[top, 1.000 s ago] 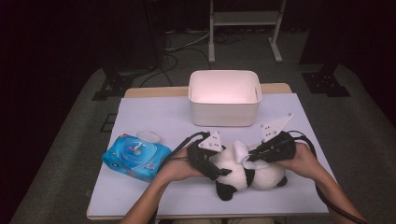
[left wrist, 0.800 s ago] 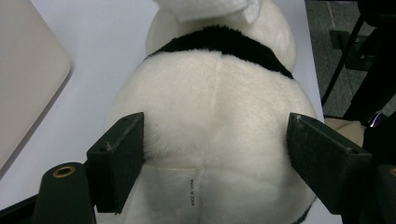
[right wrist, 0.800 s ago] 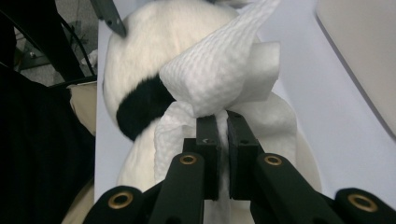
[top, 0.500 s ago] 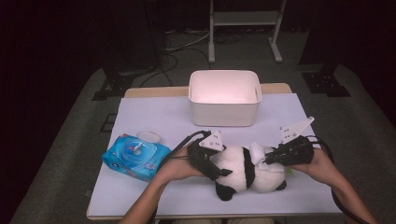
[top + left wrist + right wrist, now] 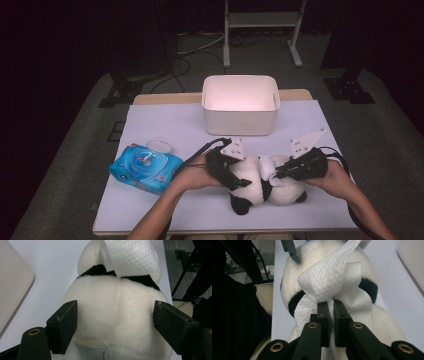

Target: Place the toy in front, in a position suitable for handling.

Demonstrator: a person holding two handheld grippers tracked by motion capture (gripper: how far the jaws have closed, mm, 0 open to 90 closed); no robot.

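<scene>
Plush panda point(image 5: 260, 182) lying on the white table point(image 5: 165, 125) near its front edge, right of centre, steadied for wiping; a white wipe point(image 5: 329, 280) draped across its black-and-white back. My left gripper point(image 5: 115, 315) straddles the panda's white body, jaws wide, pads pressed into the plush on both flanks; my right gripper point(image 5: 331, 312) has its jaws nearly together, pinching the bunched wipe. Risks, as I judge them: the pinch bites only a narrow fold, so a hard drag across the pile may pull the wipe free; the plush is soft and yields, so the panda may roll or squirm out of my left pads if I push sideways; the toy sits close to the front edge, so a stroke toward me could carry it off. Further out: the white bin point(image 5: 240, 105) at the back edge, centre; the blue wipes pack point(image 5: 145, 169) toward the left edge, a small round lid point(image 5: 160, 146) just behind it; both well apart from my stroke.
</scene>
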